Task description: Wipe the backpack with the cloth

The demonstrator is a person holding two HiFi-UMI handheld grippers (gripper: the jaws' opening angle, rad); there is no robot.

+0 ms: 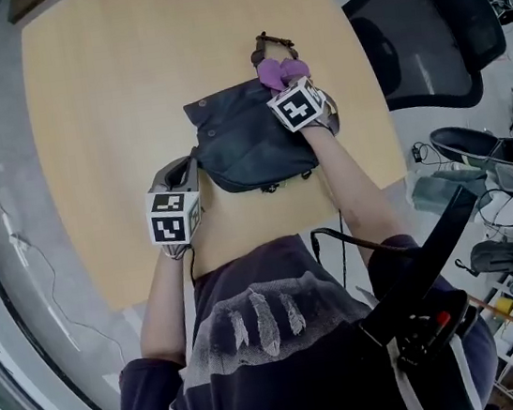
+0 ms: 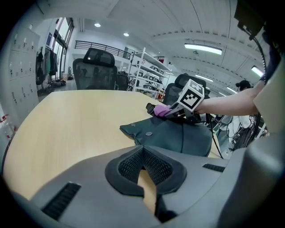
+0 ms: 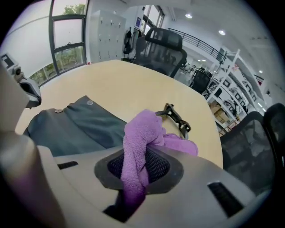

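We are pinching the purple terry cloth (image 3: 141, 129) in the right tongs (image 3: 139, 165), jaws closed on its bunched middle, and are holding it at the far right corner of the dark slate fabric backpack (image 1: 246, 144). The backpack is lying flat near the middle of the pale wooden bench (image 1: 98, 89), its black buckled strap (image 1: 264, 45) trailing beyond. The left tongs (image 2: 143, 155) are sitting closed and empty just beside the backpack's near left edge

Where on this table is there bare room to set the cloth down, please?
The table is bare left of the backpack and beyond it to the far edge. Crowded: the backpack's far right corner, where the right gripper pinches the cloth by the strap.
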